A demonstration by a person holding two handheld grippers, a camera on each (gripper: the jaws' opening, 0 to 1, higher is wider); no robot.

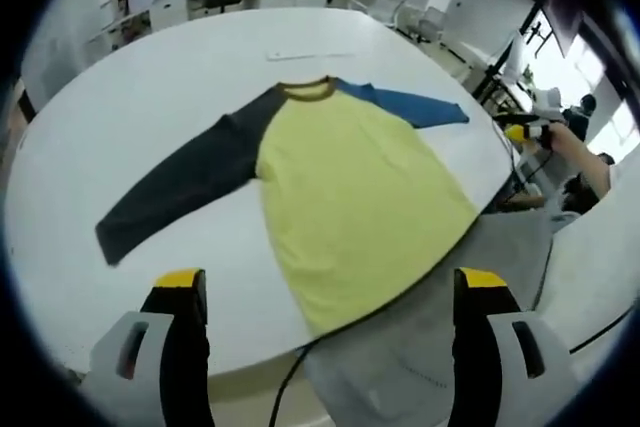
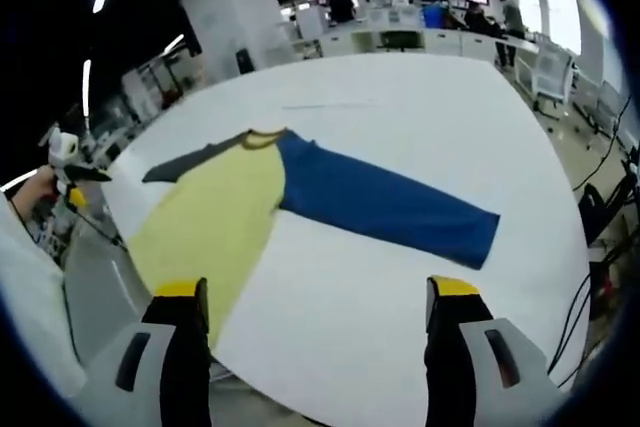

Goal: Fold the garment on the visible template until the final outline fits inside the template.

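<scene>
A shirt (image 1: 350,187) is laid flat on a white table (image 1: 150,77), its yellow body in the middle, a dark grey sleeve (image 1: 180,187) spread to one side and a blue sleeve (image 2: 385,202) to the other. The hem is seen at, and slightly over, the table's near edge. In the left gripper view, the left gripper (image 1: 330,322) is held above that edge with its jaws wide apart and nothing between them. In the right gripper view, the right gripper (image 2: 315,332) is likewise held over the table edge, jaws wide apart and empty. A faint line (image 1: 310,54) is marked on the table beyond the collar. Desks and chairs are seen behind.
</scene>
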